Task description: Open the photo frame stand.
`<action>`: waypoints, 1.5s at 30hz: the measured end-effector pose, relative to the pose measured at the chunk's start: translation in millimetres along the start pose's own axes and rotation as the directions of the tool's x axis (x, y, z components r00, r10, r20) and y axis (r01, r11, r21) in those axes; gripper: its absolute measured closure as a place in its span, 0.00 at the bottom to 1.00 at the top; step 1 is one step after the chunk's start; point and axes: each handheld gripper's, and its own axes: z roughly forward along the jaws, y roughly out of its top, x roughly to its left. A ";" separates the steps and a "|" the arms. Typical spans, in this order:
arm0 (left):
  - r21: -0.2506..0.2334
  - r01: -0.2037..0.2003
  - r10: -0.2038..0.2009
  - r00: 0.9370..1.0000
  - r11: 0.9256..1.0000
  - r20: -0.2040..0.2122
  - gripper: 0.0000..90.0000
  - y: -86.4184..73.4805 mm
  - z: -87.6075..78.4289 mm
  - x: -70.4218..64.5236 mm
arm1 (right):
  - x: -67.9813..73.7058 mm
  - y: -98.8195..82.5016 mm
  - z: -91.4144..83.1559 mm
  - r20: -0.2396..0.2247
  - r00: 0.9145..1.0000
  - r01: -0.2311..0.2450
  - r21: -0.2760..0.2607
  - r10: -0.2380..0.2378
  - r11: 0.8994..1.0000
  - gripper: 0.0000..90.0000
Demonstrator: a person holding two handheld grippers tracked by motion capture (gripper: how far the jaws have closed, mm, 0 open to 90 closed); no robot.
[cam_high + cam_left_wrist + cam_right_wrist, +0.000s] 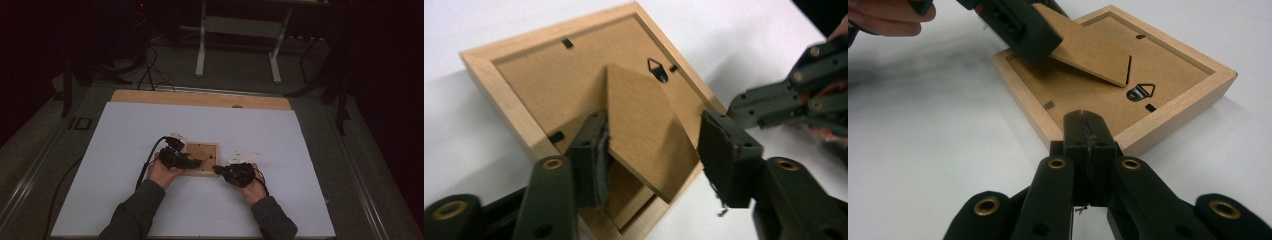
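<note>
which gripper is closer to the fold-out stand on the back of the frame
Left. The left gripper straddles the stand, one jaw at each edge. The right gripper, jaws shut, sits at the wooden frame's outer rim, apart from the stand.

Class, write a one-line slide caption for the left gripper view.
Left tool straddles the raised easel stand on the back of a wooden picture frame.

You get open worktop [200,125] all round the frame [202,159]; its raised stand flap [644,125] and two grippers crowd the near edge.
</note>
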 end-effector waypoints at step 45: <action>0.000 -0.024 0.024 0.997 1.000 -0.078 0.61 9.8 -1.8 -12.3 | -6.9 4.1 -12.2 0.036 0.999 -0.028 -0.022 0.029 0.999 0.86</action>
